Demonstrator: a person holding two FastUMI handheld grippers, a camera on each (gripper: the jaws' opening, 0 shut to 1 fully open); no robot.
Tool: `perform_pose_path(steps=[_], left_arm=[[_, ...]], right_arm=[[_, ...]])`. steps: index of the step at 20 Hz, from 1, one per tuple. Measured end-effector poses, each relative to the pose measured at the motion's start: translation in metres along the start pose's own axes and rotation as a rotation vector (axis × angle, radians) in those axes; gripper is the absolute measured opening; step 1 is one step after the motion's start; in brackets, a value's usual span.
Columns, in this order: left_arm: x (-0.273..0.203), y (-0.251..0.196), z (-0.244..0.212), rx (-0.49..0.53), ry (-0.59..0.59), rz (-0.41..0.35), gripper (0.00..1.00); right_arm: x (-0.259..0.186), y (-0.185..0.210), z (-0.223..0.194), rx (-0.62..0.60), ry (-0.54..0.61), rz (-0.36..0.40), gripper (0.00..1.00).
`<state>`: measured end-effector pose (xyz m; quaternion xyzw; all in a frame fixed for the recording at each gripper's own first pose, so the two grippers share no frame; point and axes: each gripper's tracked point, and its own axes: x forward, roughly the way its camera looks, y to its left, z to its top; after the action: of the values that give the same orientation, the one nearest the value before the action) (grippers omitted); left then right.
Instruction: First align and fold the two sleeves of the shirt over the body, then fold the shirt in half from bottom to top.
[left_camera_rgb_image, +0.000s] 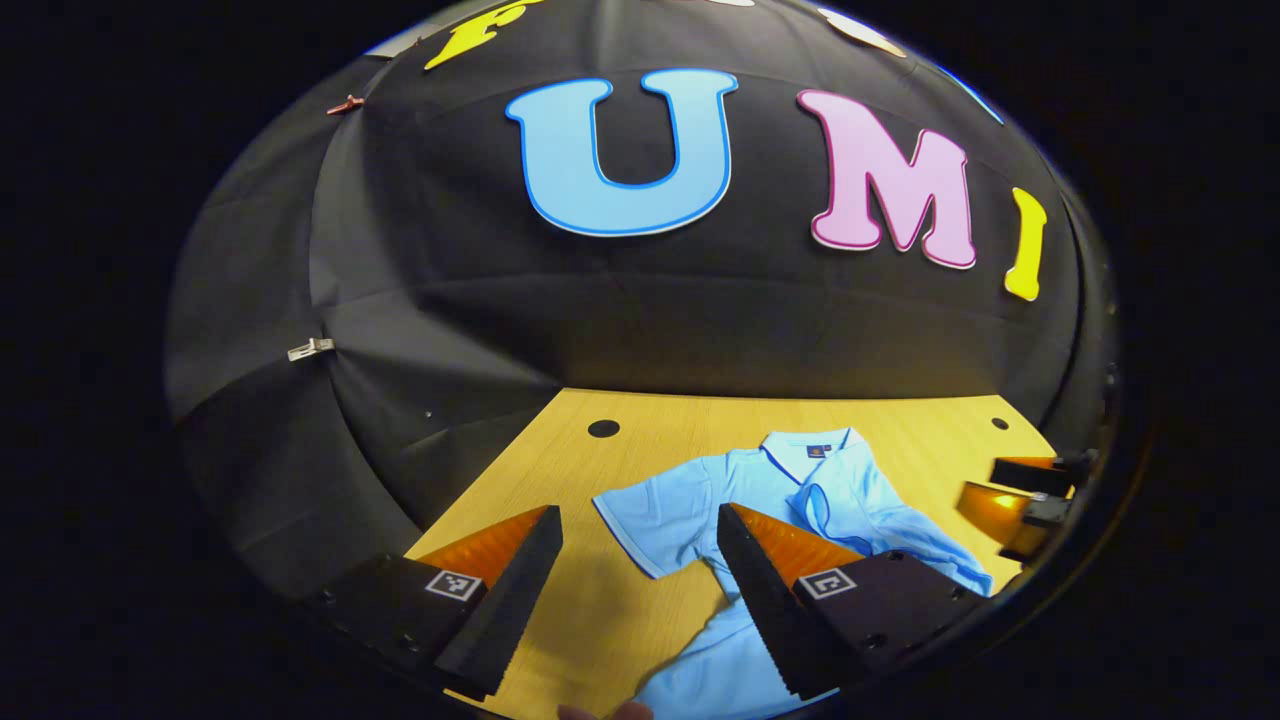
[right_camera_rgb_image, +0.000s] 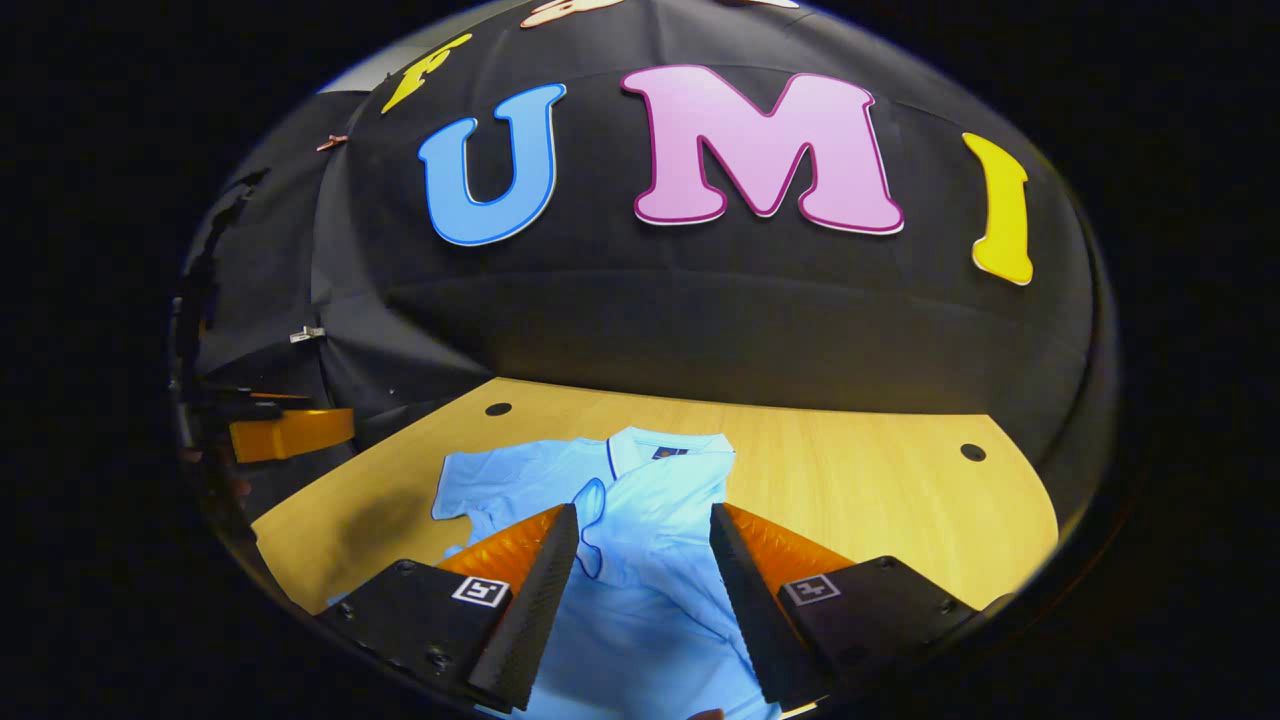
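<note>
A light blue shirt (left_camera_rgb_image: 760, 500) lies flat on the wooden tabletop (left_camera_rgb_image: 900, 430), collar toward the booth wall, one sleeve folded over its body and the other spread out. The left claw (left_camera_rgb_image: 640, 530) hangs spread above the spread sleeve. The right claw (right_camera_rgb_image: 643, 525) hangs spread over the shirt's body.

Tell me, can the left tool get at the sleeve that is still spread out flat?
Probably yes. The left tool is open above the table, and the flat sleeve lies just ahead between its fingers with nothing lying on it.
</note>
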<state>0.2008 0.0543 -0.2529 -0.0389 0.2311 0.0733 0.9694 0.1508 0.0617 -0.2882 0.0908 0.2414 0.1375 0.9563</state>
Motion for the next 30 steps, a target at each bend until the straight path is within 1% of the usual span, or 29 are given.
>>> perform_pose_path(steps=[4, 5, 6, 7, 10, 12, 14, 16, 20, 24, 27, 29, 30], left_arm=[[0.054, -0.003, -0.026, 0.031, 0.097, -0.006, 0.99], [0.066, -0.004, -0.034, 0.023, 0.128, -0.008, 0.99], [0.078, -0.005, -0.043, 0.004, 0.156, -0.008, 0.99], [0.087, -0.003, -0.051, -0.015, 0.19, -0.003, 0.99], [0.115, 0.014, -0.072, -0.05, 0.262, 0.058, 0.99], [0.131, 0.02, -0.083, -0.07, 0.301, 0.086, 0.99], [0.141, 0.024, -0.091, -0.088, 0.34, 0.095, 0.99], [0.148, 0.023, -0.1, -0.116, 0.379, 0.088, 0.99], [0.155, 0.024, -0.115, -0.154, 0.433, 0.095, 0.99], [0.158, 0.022, -0.114, -0.147, 0.437, 0.092, 1.0], [0.158, 0.024, -0.114, -0.164, 0.448, 0.102, 1.0], [0.16, 0.02, -0.113, -0.167, 0.465, 0.098, 0.86], [0.159, 0.018, -0.112, -0.167, 0.47, 0.087, 0.75]], right_arm=[[-0.034, -0.023, -0.007, -0.016, -0.005, -0.027, 0.83], [-0.043, -0.027, -0.01, -0.013, 0.002, -0.029, 0.8], [-0.051, -0.031, -0.013, -0.012, 0.009, -0.033, 0.83], [-0.06, -0.036, -0.013, -0.014, 0.013, -0.036, 0.83], [-0.078, -0.043, -0.015, -0.014, 0.021, -0.045, 0.84], [-0.087, -0.045, -0.016, -0.001, 0.029, -0.042, 0.83], [-0.096, -0.048, -0.019, -0.009, 0.041, -0.045, 0.84], [-0.103, -0.047, -0.025, -0.013, 0.054, -0.043, 0.84], [-0.119, -0.041, -0.038, 0.008, 0.085, -0.031, 0.83], [-0.126, -0.038, -0.042, 0.043, 0.1, -0.041, 0.84], [-0.126, -0.038, -0.043, 0.046, 0.094, -0.045, 0.84], [-0.126, -0.04, -0.045, 0.048, 0.09, -0.049, 0.84], [-0.127, -0.04, -0.046, 0.05, 0.09, -0.052, 0.84]])
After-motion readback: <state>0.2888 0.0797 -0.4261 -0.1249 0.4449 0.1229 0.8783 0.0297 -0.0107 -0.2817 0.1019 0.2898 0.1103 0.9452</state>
